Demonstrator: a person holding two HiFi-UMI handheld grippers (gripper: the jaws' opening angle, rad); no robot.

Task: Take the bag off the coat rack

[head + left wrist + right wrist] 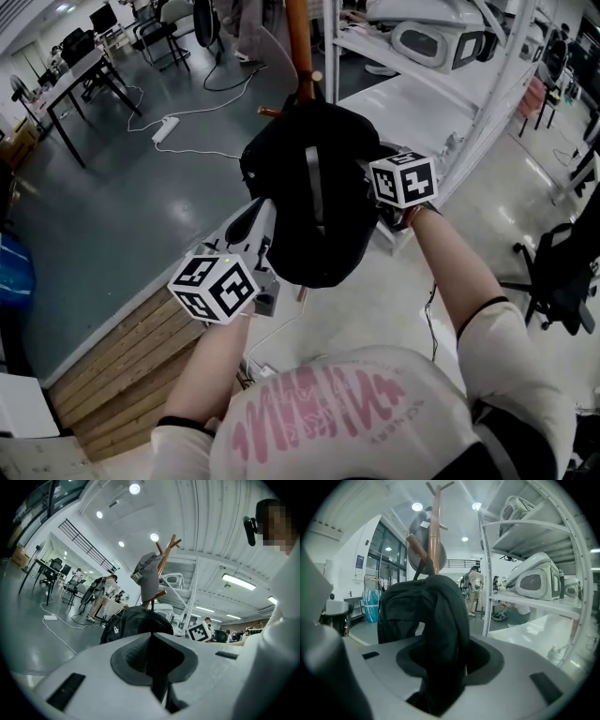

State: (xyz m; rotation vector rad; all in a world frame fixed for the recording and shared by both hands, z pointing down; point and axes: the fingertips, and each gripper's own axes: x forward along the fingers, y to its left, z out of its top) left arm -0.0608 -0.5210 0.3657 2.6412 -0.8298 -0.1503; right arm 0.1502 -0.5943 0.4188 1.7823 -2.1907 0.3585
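**Bag** [314,202]: black soft backpack, rounded and bulging, with one grey strip running down its face. It hung against the pole of the coat rack, its body sagging below a peg. A dark fold of it lay between the jaws of the right hand-held gripper [440,667].

**Coat rack** [298,47]: upright reddish-brown wooden pole with short pegs angled upward near the top. It stood just beside white shelving [412,89].

The backpack [314,202] is black, the coat rack [298,42] reddish-brown, the cap [146,573] grey; my shirt [319,422] is white, printed pink.
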